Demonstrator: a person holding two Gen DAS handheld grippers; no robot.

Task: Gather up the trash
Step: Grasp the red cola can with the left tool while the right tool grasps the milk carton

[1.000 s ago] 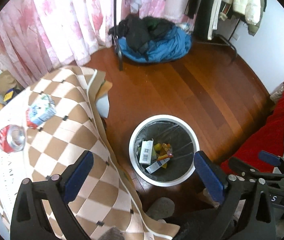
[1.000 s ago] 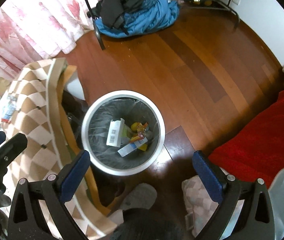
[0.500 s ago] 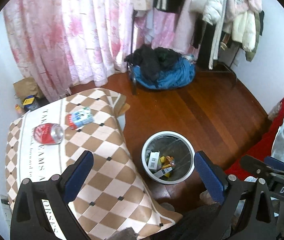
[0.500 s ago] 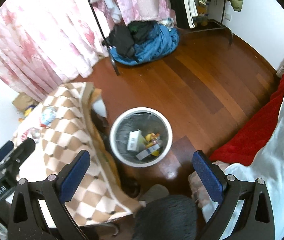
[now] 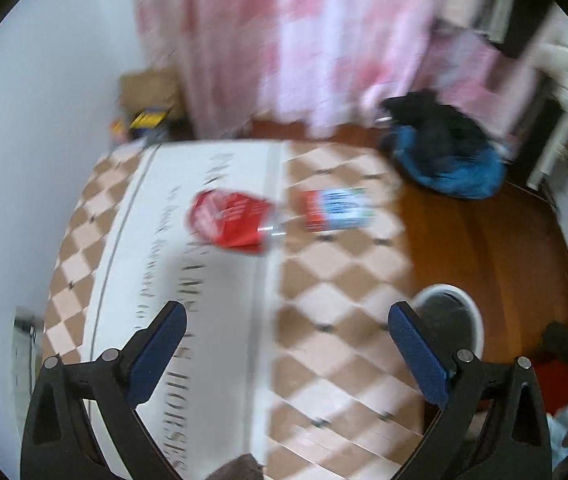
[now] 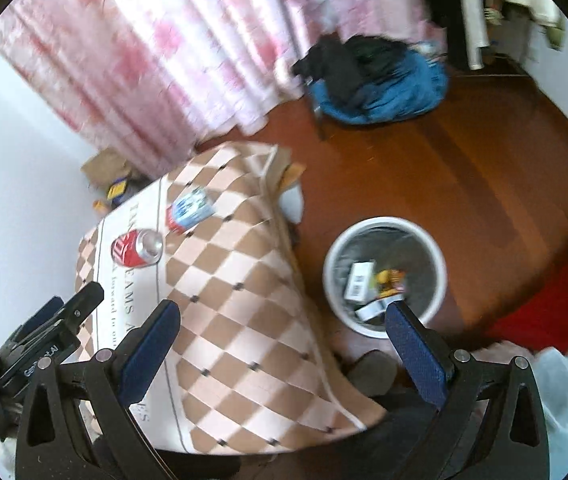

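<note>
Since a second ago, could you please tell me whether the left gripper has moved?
Yes. The left gripper has swung left, off the trash bin and over the table toward the red can.

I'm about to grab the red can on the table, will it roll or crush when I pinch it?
The red can lies on its side on the tablecloth, so a nudge would probably roll it. It looks like thin metal and possibly empty, so likely light and easily dented. Both grippers are open and empty.

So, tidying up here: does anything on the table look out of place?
Yes. A red can lies tipped on its side on the checkered tablecloth, and a crumpled red-and-blue carton lies beside it; both belong in the bin.
</note>
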